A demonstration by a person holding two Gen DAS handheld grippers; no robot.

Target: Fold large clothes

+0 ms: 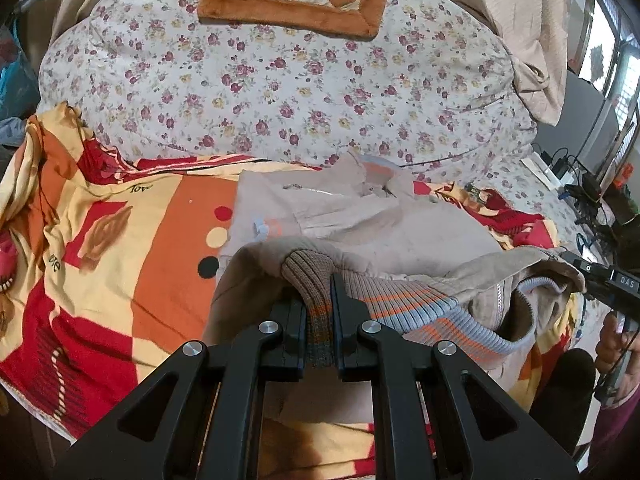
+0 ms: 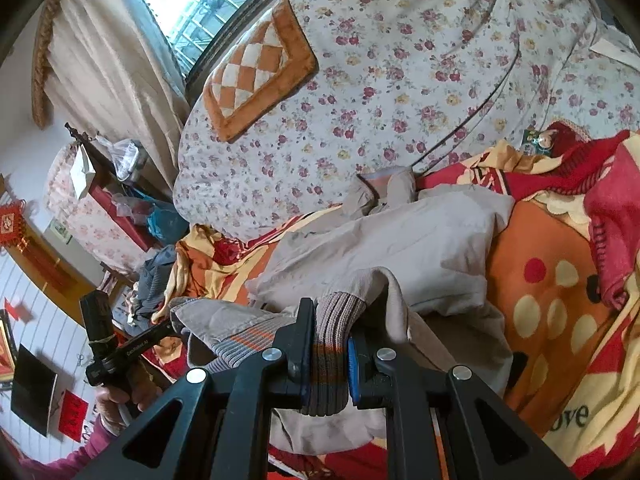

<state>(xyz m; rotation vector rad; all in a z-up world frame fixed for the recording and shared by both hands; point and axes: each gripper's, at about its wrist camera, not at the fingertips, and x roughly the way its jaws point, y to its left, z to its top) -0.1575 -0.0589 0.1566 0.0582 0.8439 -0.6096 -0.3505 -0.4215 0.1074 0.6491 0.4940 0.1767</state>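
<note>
Both grippers were pinched tight on the jacket (image 1: 400, 232). One, the left gripper (image 1: 320, 320), squeezed a ribbed cuff (image 1: 308, 276) between its black fingers. Its partner, the right gripper (image 2: 330, 356), squeezed the ribbed hem (image 2: 332, 344). Most of the jacket lay on a red and orange sheet (image 1: 132, 256) on the bed, near a flowery quilt (image 1: 280, 92). Its bottom edge was lifted up between the grippers.

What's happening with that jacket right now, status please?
Left gripper shut on jacket hem. Right gripper shut on hem too. Hem lifted over bedspread; body still flat. Nothing in the way.
</note>
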